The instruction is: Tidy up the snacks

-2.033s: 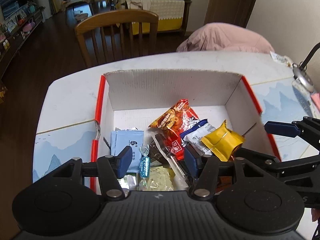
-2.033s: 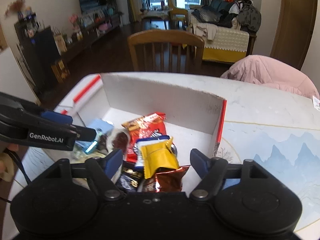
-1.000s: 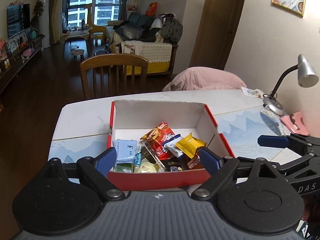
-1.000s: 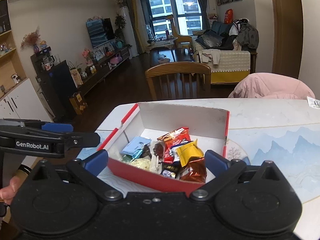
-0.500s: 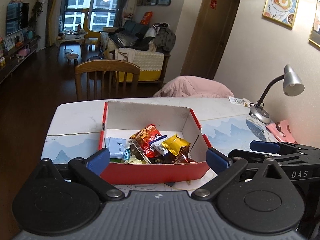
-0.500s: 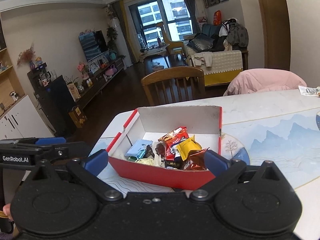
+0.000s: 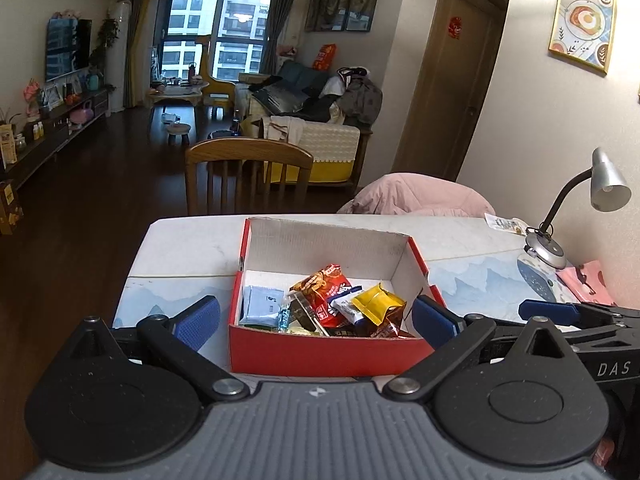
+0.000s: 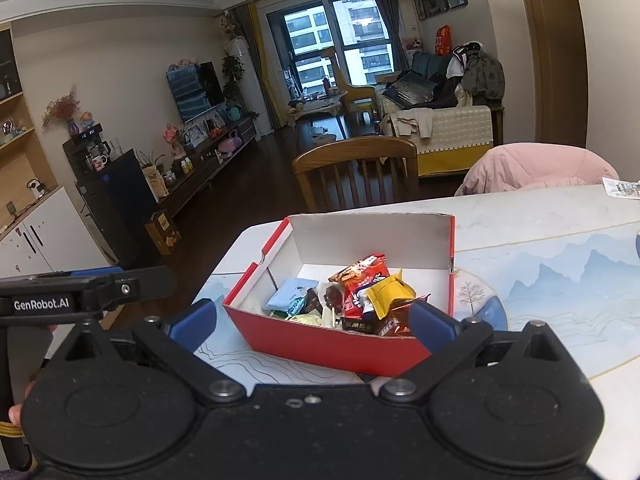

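Observation:
A red cardboard box [image 7: 320, 350] [image 8: 328, 346] with white inner walls sits on the table and holds several snacks: a yellow packet [image 7: 376, 304] [image 8: 388, 294], a red-orange packet [image 7: 324, 284] [image 8: 366, 272], a light blue packet [image 7: 262, 306] [image 8: 290, 294] and dark wrappers. My left gripper [image 7: 316, 320] is open and empty, held back from the box's near side. My right gripper [image 8: 312, 320] is open and empty, also back from the box. The right gripper shows at the right of the left wrist view [image 7: 560, 312]; the left gripper shows at the left of the right wrist view [image 8: 88, 288].
The table [image 7: 180, 248] has a white top with a blue mountain-print mat [image 8: 560, 280]. A wooden chair [image 7: 248, 176] stands at the far side, next to a pink jacket [image 7: 416, 200]. A desk lamp [image 7: 560, 216] and a pink item [image 7: 584, 284] are at the right.
Both grippers have pulled back and up out of the box and opened wider. The snacks stay in the box, which now looks smaller and farther off.

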`<state>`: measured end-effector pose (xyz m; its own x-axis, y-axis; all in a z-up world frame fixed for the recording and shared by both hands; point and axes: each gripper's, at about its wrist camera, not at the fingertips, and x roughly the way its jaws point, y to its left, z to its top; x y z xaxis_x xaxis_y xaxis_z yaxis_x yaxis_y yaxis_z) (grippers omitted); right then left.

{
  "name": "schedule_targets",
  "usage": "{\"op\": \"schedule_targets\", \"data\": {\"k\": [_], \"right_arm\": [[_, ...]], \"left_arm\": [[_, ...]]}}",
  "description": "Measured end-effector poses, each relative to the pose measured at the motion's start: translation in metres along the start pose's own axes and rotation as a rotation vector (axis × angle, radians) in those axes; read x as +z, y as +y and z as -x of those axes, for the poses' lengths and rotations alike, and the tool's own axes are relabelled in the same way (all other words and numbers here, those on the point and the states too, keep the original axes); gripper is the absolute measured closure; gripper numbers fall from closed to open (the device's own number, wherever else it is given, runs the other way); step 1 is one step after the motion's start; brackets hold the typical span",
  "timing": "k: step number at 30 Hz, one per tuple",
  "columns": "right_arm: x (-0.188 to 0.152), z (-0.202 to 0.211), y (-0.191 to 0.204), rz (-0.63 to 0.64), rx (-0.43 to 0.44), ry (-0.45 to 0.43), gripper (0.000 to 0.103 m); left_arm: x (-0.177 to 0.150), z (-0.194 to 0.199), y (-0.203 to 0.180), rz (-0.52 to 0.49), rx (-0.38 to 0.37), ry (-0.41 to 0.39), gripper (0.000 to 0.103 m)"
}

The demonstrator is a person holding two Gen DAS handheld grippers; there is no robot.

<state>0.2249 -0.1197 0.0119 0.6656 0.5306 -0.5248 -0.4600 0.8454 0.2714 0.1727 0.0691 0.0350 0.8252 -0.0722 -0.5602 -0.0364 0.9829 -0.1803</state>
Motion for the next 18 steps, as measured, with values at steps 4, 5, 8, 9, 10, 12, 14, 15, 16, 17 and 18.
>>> {"op": "schedule_targets", "data": {"k": [4,5,8,9,10,12,14,15,16,17,18], "right_arm": [[-0.0003,0.0008,0.0013,0.007,-0.001,-0.006,0.0],[-0.0007,0.0012,0.0016,0.008,-0.001,-0.007,0.0],[-0.0011,0.0018,0.0029,0.013,-0.002,-0.01,0.0],[-0.0011,0.0022,0.0036,0.018,-0.004,-0.011,0.0],[-0.001,0.0025,0.0044,0.025,-0.008,-0.013,0.0],[-0.0004,0.0035,0.0055,0.03,-0.014,-0.018,0.0],[-0.0003,0.005,0.0061,0.031,-0.014,-0.024,0.0],[0.0,0.0057,0.0065,0.032,-0.016,-0.027,0.0],[0.0006,0.0059,0.0066,0.034,-0.017,-0.029,0.0],[0.0008,0.0061,0.0063,0.036,-0.018,-0.031,0.0],[0.001,0.0063,0.0064,0.038,-0.02,-0.032,0.0]], "left_arm": [[-0.0021,0.0006,0.0016,0.001,0.006,0.006,0.0],[-0.0026,0.0001,0.0018,-0.001,0.008,0.009,0.0],[-0.0046,0.0003,0.0011,-0.008,0.012,0.015,0.0],[-0.0051,0.0008,0.0013,-0.006,0.009,0.015,0.0],[-0.0055,0.0014,0.0011,-0.005,0.005,0.016,0.0],[-0.0065,0.0036,-0.0006,-0.011,0.002,0.012,0.0],[-0.0076,0.0057,-0.0033,-0.026,0.004,0.004,0.0],[-0.0082,0.007,-0.0044,-0.031,0.004,0.001,0.0],[-0.0084,0.0079,-0.0052,-0.034,0.0,-0.001,0.0],[-0.0084,0.0087,-0.0059,-0.035,-0.003,-0.002,0.0],[-0.0082,0.009,-0.0069,-0.037,-0.004,-0.003,0.0]]}}
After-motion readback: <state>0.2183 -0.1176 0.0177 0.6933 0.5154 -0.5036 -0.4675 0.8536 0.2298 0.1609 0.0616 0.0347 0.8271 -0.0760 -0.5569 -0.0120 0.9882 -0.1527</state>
